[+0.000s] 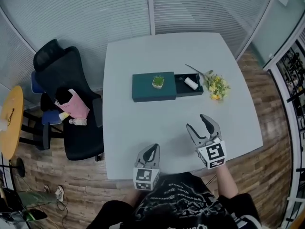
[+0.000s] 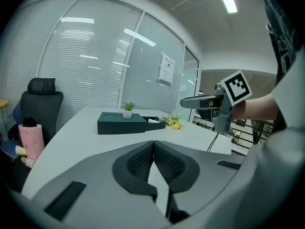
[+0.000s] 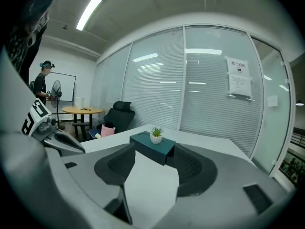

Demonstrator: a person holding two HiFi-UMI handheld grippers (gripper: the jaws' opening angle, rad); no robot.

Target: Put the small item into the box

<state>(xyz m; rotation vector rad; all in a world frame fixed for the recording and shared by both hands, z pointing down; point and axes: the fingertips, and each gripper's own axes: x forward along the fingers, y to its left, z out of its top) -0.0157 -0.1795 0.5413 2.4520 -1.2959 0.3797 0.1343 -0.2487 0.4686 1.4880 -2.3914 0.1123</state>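
At the counter's [image 1: 138, 132] near edge, the left gripper [image 1: 152, 150] sits closed and empty; the right gripper [image 1: 197, 122] gapes open, facing the box [image 1: 143, 92].

A dark teal box [image 1: 154, 87] at centre frame carries a green plant [image 1: 158, 79] in a white pot [image 1: 157, 85], beside a white small item [image 1: 191, 83] and yellow flowers [image 1: 217, 87], all on a pale grey table [image 1: 143, 137]. At lower frame the grey left gripper [image 1: 151, 149] and right gripper [image 1: 198, 123] bear black-and-white square markers [image 1: 214, 154]; at left, a black chair [image 1: 76, 66] holds a pink bag [image 1: 72, 104].
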